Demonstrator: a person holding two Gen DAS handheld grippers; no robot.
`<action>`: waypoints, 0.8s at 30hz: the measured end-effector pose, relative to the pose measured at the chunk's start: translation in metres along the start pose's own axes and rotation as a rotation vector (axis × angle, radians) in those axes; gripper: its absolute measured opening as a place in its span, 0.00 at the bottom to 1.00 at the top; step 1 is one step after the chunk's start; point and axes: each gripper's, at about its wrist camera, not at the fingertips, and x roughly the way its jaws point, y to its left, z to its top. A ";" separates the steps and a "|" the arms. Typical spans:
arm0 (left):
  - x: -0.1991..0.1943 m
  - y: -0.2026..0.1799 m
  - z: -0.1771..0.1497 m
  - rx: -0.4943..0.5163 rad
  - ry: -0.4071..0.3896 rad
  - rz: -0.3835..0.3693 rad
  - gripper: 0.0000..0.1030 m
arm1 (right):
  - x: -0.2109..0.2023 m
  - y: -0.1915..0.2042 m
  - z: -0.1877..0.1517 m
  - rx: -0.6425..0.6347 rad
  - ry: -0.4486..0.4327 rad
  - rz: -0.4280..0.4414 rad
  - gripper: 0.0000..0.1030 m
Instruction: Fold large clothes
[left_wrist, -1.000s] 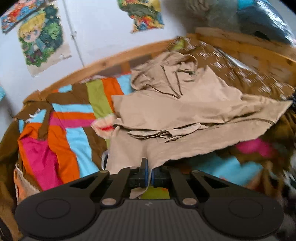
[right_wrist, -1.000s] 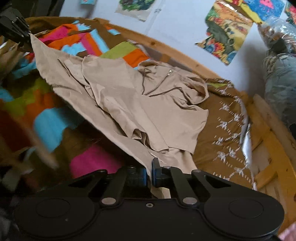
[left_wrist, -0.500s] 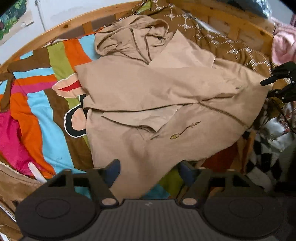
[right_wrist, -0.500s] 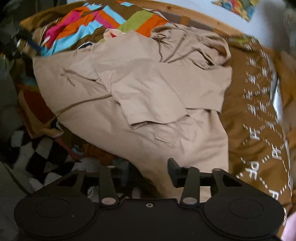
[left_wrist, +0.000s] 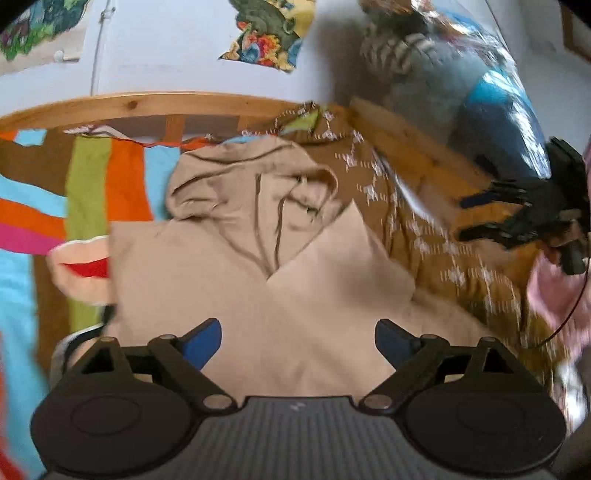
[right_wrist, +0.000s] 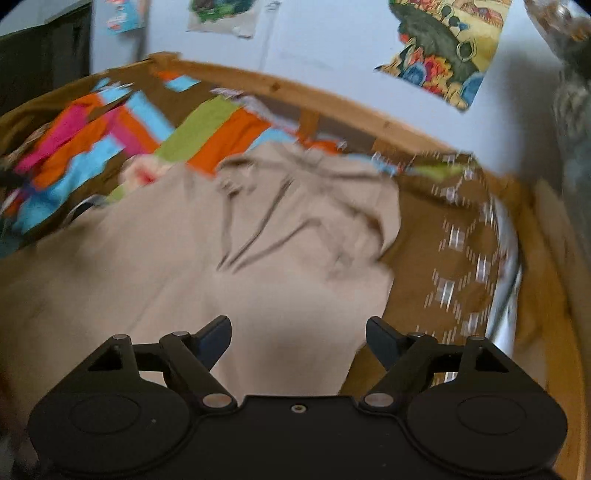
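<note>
Tan hoodie (left_wrist: 229, 280) lies spread on the bed, hood (left_wrist: 251, 181) at the far end toward the wooden rail (left_wrist: 147, 105), body running near toward both cameras. Left part rests on the striped quilt (left_wrist: 92, 192), right part on the brown patterned blanket (left_wrist: 424, 229). A flap is folded diagonally across the chest, its edge running from mid-chest up to the right. Zipper line visible below the hood. Left gripper (left_wrist: 297, 338) wide open, blue fingertips (left_wrist: 203, 341) spread apart above the hoodie's near portion, holding nothing; cannot tell if the tips touch the cloth. Right gripper (right_wrist: 299, 341) also wide open, empty, over the hoodie's (right_wrist: 221, 266) near right edge where tan fabric meets the brown blanket (right_wrist: 454, 258). In the left view the right gripper (left_wrist: 495, 214) shows at far right, above the blanket, its jaws apart, a hand behind it blurred. Quilt (right_wrist: 110, 136) fills the far left in the right view. Posters (right_wrist: 447, 48) on the pale wall (left_wrist: 166, 48) behind the rail. Bagged bundle (left_wrist: 461, 81) sits far right by the bed corner. Both views motion-blurred, fine detail unclear.
</note>
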 end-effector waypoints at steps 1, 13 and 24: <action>0.018 0.000 0.000 -0.030 -0.008 -0.003 0.90 | 0.020 -0.006 0.019 0.008 -0.006 -0.010 0.80; 0.159 0.051 -0.052 -0.267 0.088 -0.086 0.79 | 0.199 -0.040 0.130 -0.112 -0.093 -0.180 0.80; 0.165 0.062 -0.049 -0.247 0.079 -0.146 0.81 | 0.319 -0.013 0.177 -0.400 -0.029 -0.229 0.76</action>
